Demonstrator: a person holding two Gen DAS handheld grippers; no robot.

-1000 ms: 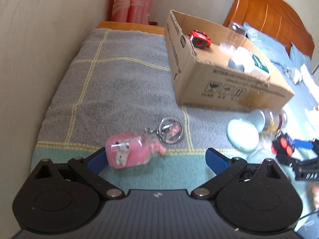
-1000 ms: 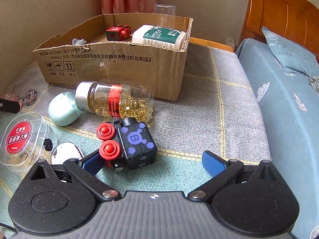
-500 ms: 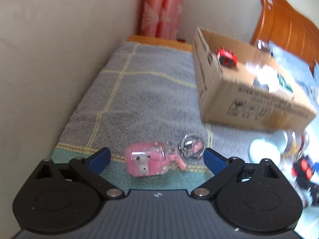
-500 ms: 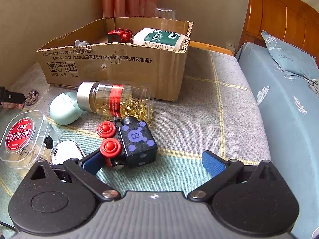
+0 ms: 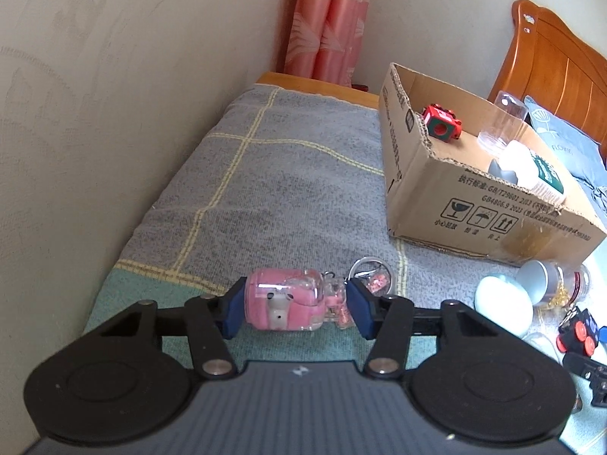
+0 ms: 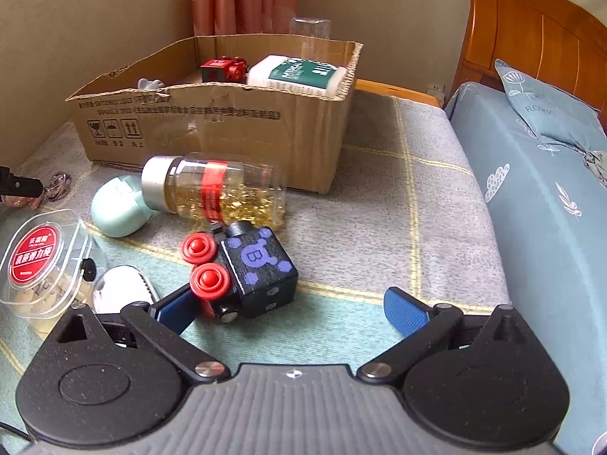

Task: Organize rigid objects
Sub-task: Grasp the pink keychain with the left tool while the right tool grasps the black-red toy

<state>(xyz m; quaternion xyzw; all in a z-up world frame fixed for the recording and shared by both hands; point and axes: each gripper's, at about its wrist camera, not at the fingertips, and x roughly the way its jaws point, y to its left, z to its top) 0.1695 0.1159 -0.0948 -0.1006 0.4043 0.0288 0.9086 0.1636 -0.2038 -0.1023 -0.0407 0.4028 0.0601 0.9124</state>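
My left gripper [image 5: 294,309] is shut on a pink keychain case [image 5: 286,303] lying on the grey blanket; its key ring [image 5: 370,275] trails to the right. The cardboard box [image 5: 489,223] stands to the right and further back, holding a red cube toy [image 5: 440,123], a clear cup [image 5: 502,121] and a white bottle [image 5: 535,168]. My right gripper [image 6: 292,309] is open around a black cube toy [image 6: 258,269] with red knobs; its left finger sits by the knobs. The box also shows in the right wrist view [image 6: 212,129].
A capsule bottle [image 6: 216,189], a mint case [image 6: 117,204], a round clear container with a red label [image 6: 38,261] and a white object [image 6: 121,290] lie in front of the box. A wall runs along the left. A blue bed [image 6: 542,204] lies to the right.
My left gripper moved onto the pink keychain case and its jaws closed on it. My right gripper barely moved and stays open by the black cube toy.
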